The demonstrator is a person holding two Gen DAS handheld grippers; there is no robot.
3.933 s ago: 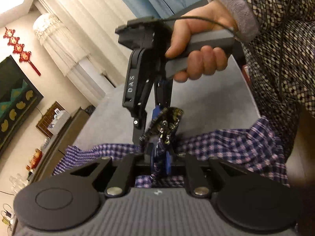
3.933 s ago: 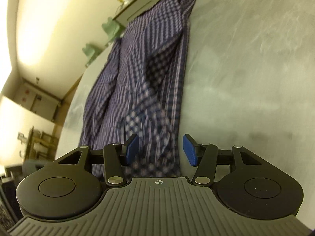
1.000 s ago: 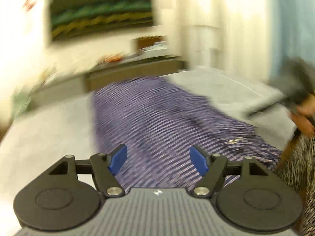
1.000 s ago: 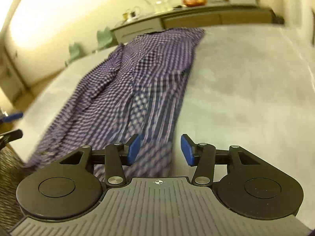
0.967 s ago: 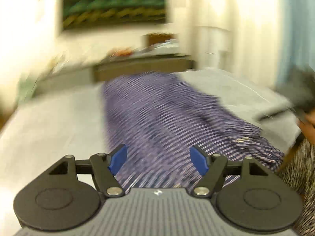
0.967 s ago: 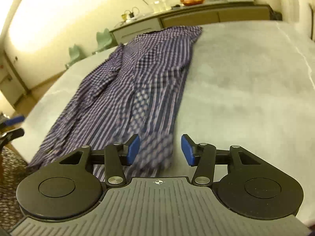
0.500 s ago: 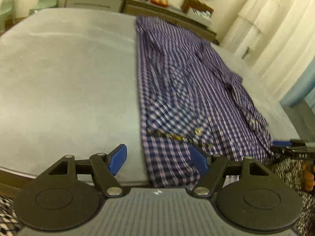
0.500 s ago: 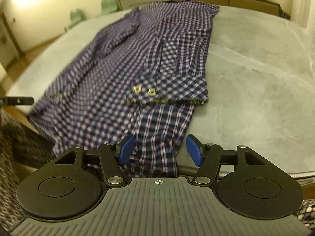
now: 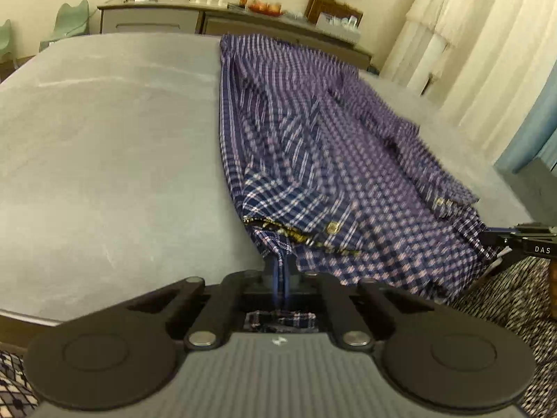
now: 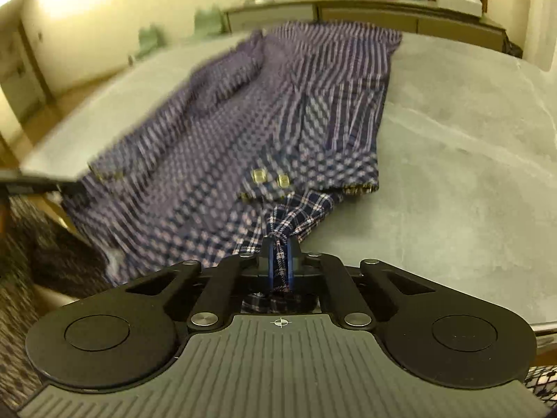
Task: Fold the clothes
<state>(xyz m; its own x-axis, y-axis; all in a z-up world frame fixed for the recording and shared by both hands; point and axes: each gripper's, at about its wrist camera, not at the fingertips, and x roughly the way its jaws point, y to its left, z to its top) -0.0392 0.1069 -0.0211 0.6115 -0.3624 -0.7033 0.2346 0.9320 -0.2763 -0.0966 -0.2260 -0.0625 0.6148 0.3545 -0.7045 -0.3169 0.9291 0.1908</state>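
A blue plaid shirt (image 9: 313, 139) lies stretched across a grey surface (image 9: 104, 139). The left gripper (image 9: 280, 278) and right gripper (image 10: 279, 261) have just closed, fingers clenched on the shirt's near hem, fabric bunched between each pair.

Shirt (image 9: 330, 146) pattern blurred — hem hidden between fingers (image 10: 270, 261).

Both wrist views look close and obliquely down across the shirt (image 9: 313, 146) on the table (image 9: 104, 132), from opposite near corners.
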